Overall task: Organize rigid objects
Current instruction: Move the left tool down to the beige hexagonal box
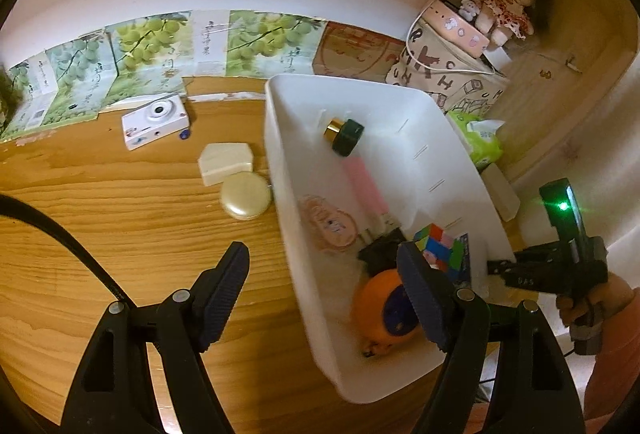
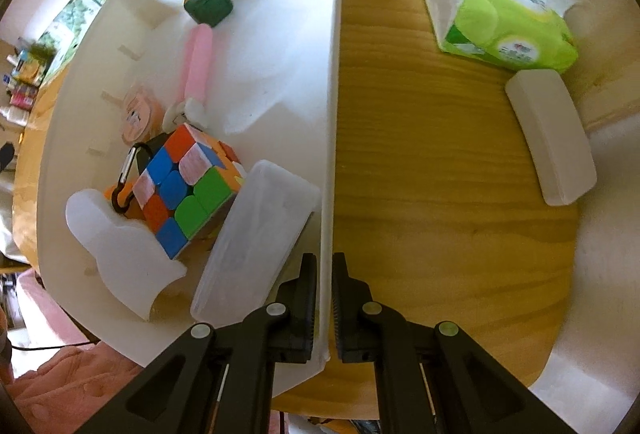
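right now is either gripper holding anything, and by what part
The right gripper is clamped on the white bin by its thin side wall, near the corner. The left gripper is open and holds nothing.

Upper right: doll (image 1: 505, 0) seated on a pink box (image 1: 456, 26) atop a lettered bag (image 1: 448, 74); green tissue pack (image 2: 504, 30) on the desk (image 2: 420, 154); grape-print cartons (image 1: 148, 46) along the wall.

One white bin (image 1: 384, 90), one cube (image 2: 188, 190), one green bottle (image 1: 346, 136), one camera (image 1: 154, 120), two cream cases (image 1: 226, 162), one tissue pack (image 2: 500, 30), one doll (image 1: 504, 2).
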Tool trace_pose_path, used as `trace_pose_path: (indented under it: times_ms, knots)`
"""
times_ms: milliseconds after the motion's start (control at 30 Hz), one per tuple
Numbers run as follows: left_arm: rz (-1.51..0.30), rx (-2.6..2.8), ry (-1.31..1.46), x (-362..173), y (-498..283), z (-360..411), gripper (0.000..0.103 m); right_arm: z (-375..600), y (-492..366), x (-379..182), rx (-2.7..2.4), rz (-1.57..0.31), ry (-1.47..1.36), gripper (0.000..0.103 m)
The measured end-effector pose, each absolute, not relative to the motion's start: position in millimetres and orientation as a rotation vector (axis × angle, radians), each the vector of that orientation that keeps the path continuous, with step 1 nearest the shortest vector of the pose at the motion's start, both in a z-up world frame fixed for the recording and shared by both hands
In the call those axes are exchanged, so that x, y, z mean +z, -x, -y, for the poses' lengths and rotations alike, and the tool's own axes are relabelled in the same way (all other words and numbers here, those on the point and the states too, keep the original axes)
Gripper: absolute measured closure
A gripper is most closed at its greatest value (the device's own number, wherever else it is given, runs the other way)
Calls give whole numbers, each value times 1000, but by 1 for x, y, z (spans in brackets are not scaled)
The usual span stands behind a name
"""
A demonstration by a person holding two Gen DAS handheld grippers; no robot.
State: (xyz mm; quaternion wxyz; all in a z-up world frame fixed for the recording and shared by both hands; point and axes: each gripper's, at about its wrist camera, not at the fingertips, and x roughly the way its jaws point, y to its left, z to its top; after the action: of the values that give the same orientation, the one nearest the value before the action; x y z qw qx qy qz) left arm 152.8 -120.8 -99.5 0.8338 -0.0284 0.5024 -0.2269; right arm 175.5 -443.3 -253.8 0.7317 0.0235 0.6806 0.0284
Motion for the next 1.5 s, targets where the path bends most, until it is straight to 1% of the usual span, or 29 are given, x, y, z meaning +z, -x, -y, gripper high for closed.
trace_pose_path:
  times_ms: [433, 700, 1100, 1500]
  knots:
    - [-1106, -494, 3, -109, -170, 71, 24, 444, -179, -254, -73, -1504, -100, 96]
    - [-1138, -547, -122, -123, -193, 57, 24, 447, -182, -252, -139, -1501, -138, 94]
    - [-1145, -696, -352, -152, -247, 73, 23, 442, -186, -249, -218, -1501, -149, 91]
    - [-1121, -813, -445, -180, -299, 103, 23, 441, -184, -249, -248, -1512, -145, 90]
